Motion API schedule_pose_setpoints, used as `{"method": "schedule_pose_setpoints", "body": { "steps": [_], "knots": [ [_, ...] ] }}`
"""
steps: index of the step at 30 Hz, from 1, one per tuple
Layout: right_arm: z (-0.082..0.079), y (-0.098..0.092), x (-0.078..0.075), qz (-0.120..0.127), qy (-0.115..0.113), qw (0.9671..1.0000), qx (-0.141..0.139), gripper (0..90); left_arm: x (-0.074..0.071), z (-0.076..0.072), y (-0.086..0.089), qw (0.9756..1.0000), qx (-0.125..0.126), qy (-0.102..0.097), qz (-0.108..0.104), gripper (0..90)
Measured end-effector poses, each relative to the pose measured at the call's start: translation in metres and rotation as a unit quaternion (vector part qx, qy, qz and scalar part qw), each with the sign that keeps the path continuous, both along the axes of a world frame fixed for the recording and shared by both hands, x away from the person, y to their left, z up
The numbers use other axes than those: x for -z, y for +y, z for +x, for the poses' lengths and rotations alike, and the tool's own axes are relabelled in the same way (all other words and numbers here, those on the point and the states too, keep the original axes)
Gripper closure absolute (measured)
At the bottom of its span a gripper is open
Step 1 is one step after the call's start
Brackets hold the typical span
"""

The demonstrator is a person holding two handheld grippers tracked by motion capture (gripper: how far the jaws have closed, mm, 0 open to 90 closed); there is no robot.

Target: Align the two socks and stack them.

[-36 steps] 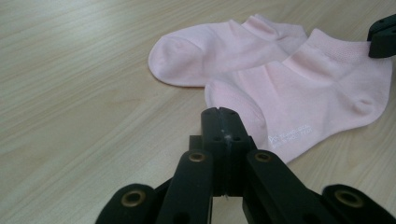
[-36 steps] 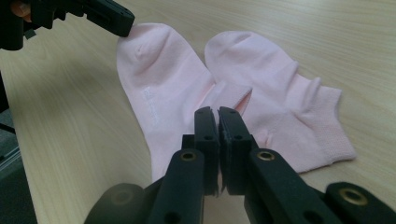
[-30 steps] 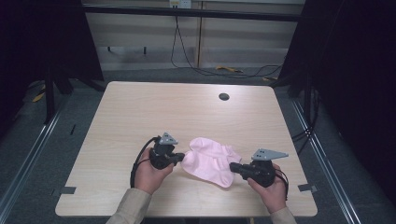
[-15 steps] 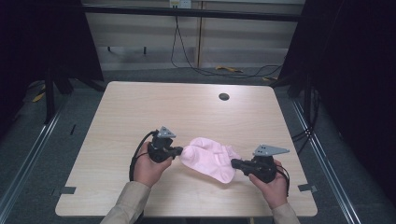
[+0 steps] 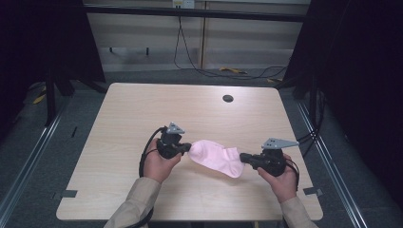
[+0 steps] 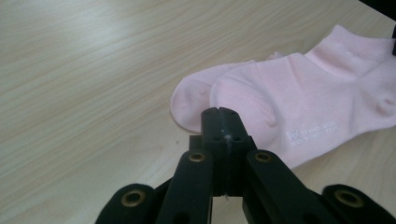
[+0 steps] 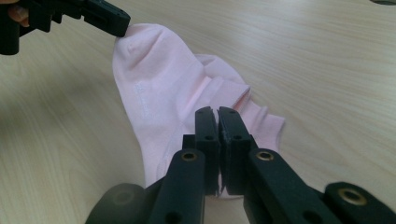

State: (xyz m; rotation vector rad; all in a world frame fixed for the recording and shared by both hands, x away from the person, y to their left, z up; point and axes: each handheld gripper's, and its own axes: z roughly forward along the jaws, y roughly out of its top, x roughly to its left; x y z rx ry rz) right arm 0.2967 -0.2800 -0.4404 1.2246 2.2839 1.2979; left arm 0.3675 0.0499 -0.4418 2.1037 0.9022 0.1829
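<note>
A pale pink ankle sock [image 5: 216,156] hangs stretched between my two grippers, just above the light wooden table [image 5: 142,109]. My left gripper [image 5: 187,148] is shut on its toe end. The left gripper view has the closed jaws [image 6: 219,112] at the rounded toe of the sock [image 6: 299,93], with a second pink layer [image 6: 191,100] peeking out behind it. My right gripper [image 5: 243,157] is shut on the cuff end. In the right gripper view its jaws [image 7: 215,112] pinch the sock [image 7: 159,79], and the left gripper [image 7: 123,25] grips the far tip.
A small dark round hole [image 5: 227,98] sits in the tabletop toward the far edge. Black frame posts [image 5: 50,90] stand left and right of the table, and cables [image 5: 190,52] trail on the floor beyond it. Bare wood surrounds the sock on all sides.
Both hands have drifted apart and slightly away from the person, lifting a little. The sock, bunched a second ago, is now pulled out longer and flatter between the grippers.
</note>
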Motion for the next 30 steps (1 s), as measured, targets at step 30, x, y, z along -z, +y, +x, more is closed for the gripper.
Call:
{"method": "schedule_pose_setpoints", "body": {
  "steps": [30],
  "knots": [
    [0.028,-0.017,0.020,-0.005,0.030,0.9991,0.028,87.1,0.021,0.032,-0.028,0.9998,-0.002,0.014,0.014,90.0]
  ]
}}
